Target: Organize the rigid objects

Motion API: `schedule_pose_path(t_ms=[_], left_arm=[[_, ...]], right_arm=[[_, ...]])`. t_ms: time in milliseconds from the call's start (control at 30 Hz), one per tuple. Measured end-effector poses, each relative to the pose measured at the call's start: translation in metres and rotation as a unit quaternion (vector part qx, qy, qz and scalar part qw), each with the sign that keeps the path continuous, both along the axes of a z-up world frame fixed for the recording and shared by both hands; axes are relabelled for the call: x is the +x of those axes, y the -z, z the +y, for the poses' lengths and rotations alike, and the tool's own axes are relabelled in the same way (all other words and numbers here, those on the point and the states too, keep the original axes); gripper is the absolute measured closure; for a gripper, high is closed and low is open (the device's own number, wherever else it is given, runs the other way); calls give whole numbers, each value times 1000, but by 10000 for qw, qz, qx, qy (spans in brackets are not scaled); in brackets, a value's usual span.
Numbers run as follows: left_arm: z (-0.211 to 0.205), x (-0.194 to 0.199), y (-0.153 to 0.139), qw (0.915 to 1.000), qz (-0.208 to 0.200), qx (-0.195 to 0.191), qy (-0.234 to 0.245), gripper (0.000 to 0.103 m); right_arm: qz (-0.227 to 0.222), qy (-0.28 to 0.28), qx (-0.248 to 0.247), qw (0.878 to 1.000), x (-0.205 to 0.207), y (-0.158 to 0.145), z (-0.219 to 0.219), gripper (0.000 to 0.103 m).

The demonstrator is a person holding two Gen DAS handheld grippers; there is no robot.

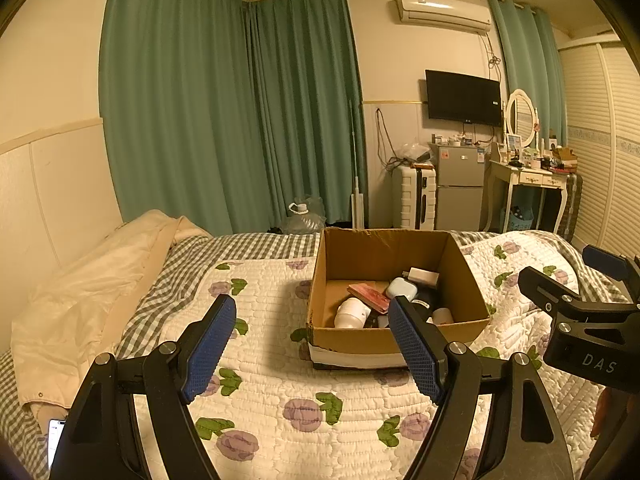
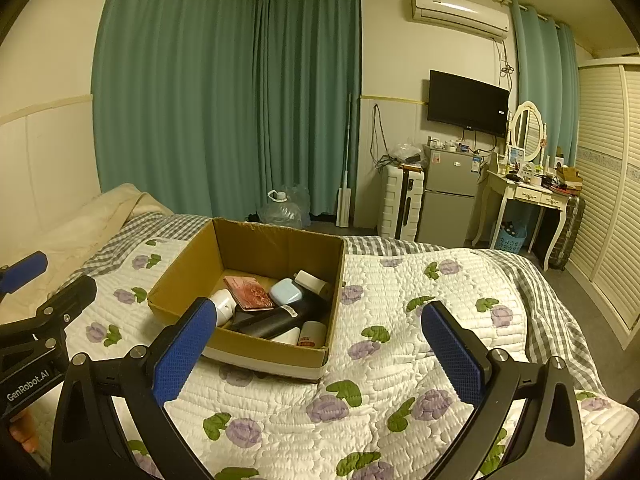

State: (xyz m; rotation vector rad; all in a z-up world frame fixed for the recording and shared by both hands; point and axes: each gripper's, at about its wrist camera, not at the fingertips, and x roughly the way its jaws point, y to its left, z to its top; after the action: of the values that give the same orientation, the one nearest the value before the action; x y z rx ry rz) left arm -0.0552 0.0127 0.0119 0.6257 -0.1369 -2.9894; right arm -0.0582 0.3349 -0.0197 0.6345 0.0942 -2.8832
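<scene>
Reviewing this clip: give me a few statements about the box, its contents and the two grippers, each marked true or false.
1. The cardboard box sits on the floral quilt. True.
2. The box is empty. False: it holds several items, including a red booklet and a light blue case.
3. Both the left gripper and the right gripper are open and hold nothing. True.
4. The box's top is closed. False: it is open.
5. The black cylinder lies on the quilt outside the box. False: it lies inside.

Brown cardboard box (image 2: 192,266) on white quilt (image 2: 400,360) with purple flowers; teal curtains (image 2: 224,92).
</scene>
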Motion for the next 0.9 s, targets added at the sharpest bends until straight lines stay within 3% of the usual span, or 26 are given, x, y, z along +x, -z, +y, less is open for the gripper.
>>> schedule_pose_path(t_ms=[900], left_arm=[[0,0,3,10000,-1,-1,1,22]], right_arm=[[-67,7,44,10000,-2,5,-2,0]])
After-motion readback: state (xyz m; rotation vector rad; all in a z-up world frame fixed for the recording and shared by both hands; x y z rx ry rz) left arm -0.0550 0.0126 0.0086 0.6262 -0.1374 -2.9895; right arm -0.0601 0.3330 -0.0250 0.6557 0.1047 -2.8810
